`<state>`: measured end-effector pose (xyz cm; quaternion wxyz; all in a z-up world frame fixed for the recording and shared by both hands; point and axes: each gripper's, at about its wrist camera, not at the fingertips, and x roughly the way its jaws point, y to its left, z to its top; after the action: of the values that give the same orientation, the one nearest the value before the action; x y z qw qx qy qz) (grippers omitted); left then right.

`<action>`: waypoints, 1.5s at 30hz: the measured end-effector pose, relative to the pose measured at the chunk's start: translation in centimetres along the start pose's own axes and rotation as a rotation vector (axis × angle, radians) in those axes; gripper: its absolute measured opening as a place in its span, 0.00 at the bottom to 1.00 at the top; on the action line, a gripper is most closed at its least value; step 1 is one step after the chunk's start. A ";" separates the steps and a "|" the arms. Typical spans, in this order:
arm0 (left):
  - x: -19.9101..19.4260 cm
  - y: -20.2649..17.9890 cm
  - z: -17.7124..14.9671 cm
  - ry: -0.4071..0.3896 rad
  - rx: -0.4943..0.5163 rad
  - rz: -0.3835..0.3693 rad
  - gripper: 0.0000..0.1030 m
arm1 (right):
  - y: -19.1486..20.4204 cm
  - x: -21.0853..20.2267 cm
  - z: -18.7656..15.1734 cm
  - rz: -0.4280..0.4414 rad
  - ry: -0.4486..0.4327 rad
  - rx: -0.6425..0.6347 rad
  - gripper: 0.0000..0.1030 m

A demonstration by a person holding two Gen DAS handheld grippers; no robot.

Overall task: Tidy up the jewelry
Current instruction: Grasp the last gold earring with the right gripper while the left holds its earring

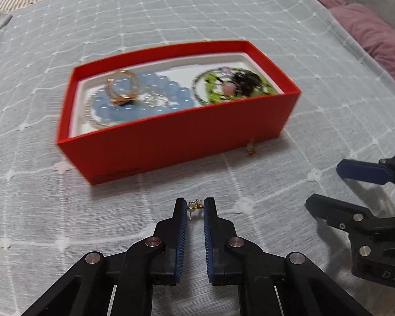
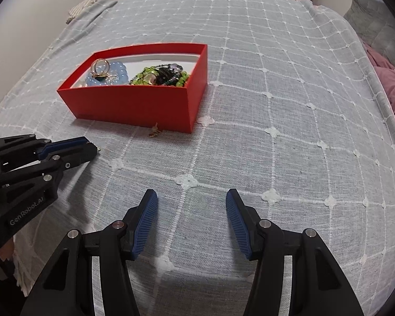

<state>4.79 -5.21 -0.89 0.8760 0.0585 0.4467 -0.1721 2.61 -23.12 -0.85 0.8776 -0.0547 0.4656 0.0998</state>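
- While my left gripper [image 1: 194,205] hangs just above the bedspread [image 1: 276,52], its two blue pads are drawn in tight on a small gold earring [image 1: 194,205], pinched right at the tips with its post pointing down.
- In the right wrist view that same left gripper [image 2: 96,148] comes in from the left edge, fingers nearly together, a tiny bright speck at their tip.
- My right gripper [image 2: 191,202] holds nothing; its fingers are spread wide over bare grey cloth.
- Ahead of me sits the red box [image 1: 187,142] on the bedspread, open at the top, white inside.
- In its left part lie a pale blue bead bracelet [image 1: 144,97] and a gold ring [image 1: 121,89] resting on top of it.
- In its right part lies a green bead bracelet [image 1: 234,84], with dark beads and a pink one bunched inside it; motion blur hides finer detail.
- A second small gold earring [image 1: 251,148] lies on the cloth outside the box, just beside its near wall toward the right corner.
- A pink blanket [image 1: 376,34] is bunched at the far right of the bed.
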 end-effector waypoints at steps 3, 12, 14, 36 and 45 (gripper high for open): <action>-0.5 0.8 -0.3 -0.008 -0.011 0.018 0.07 | 0.8 0.2 0.5 0.020 -0.015 -0.004 0.56; -1.0 3.2 -1.1 0.003 -0.058 0.041 0.07 | 3.4 2.2 2.8 0.034 -0.047 -0.007 0.45; -1.2 3.6 -1.1 0.005 -0.061 0.046 0.07 | 3.9 2.7 3.3 0.025 -0.053 -0.005 0.41; -1.4 5.2 -1.6 0.017 -0.099 0.056 0.07 | 4.9 4.4 4.8 -0.049 -0.101 0.006 0.08; -1.4 5.5 -1.5 0.016 -0.108 0.056 0.07 | 4.0 3.3 4.3 -0.016 -0.092 0.024 0.08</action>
<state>4.89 0.68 -0.92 0.8787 0.0251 0.4606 -0.1228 7.01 -17.97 -1.18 0.8994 -0.0432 0.4257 0.0895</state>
